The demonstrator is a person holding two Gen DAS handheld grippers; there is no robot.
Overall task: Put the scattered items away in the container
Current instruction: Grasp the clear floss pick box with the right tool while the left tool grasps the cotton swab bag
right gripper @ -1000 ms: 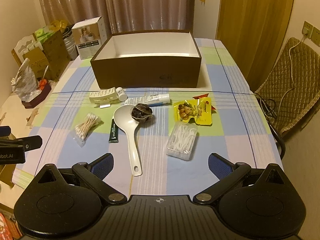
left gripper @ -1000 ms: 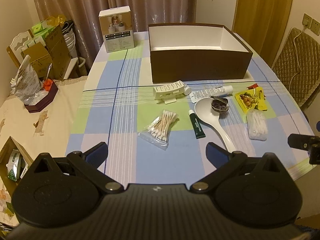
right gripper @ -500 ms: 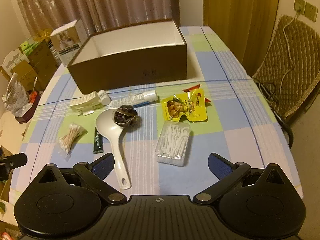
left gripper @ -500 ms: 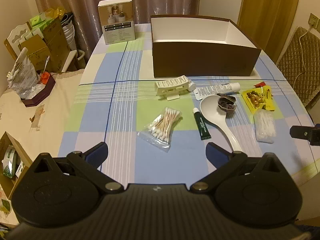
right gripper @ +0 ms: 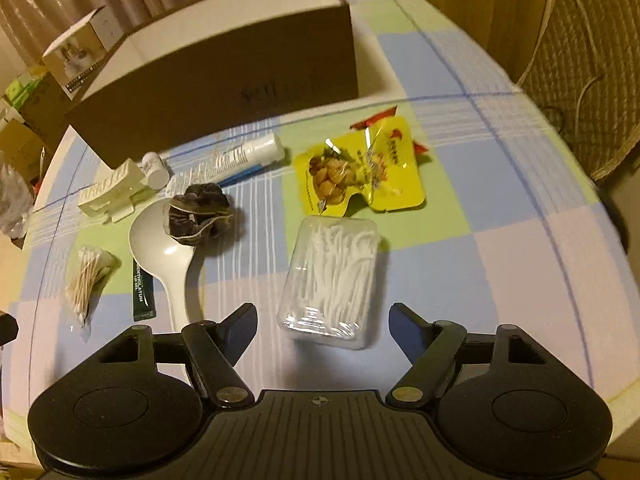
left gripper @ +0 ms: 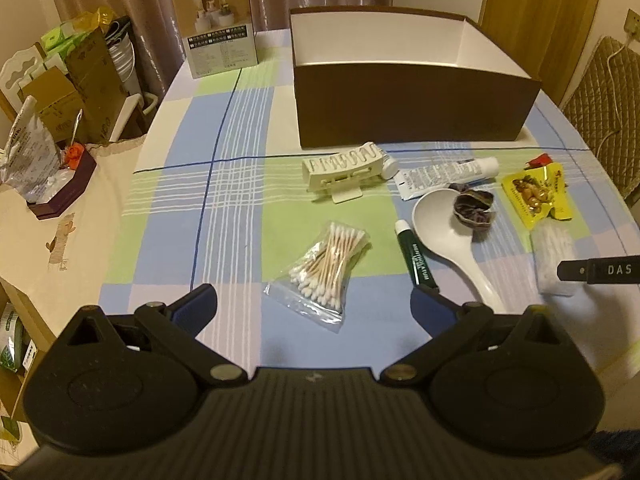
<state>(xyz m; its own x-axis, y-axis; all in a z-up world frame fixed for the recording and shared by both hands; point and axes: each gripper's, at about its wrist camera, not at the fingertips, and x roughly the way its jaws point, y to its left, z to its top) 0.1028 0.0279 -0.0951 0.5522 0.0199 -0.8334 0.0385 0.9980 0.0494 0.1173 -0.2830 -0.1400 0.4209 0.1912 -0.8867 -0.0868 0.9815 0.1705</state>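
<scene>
on a checked bench (left gripper: 224, 184), the left hand-held gripper (left gripper: 314, 308) hangs wide and empty above a bag of swabs (left gripper: 328, 262). to its right lie a white clip (left gripper: 344, 168), a green tube (left gripper: 418, 260), a white tube (left gripper: 444, 174), a ladle (left gripper: 448, 228) with a scrunchie (left gripper: 474, 212) on its bowl, and a yellow snack pack (left gripper: 534, 196), all in front of the open brown box (left gripper: 408, 108). the right hand-held gripper (right gripper: 323, 320), its jaws just narrowed yet clear of contact, flanks the near end of the floss box (right gripper: 334, 276).
</scene>
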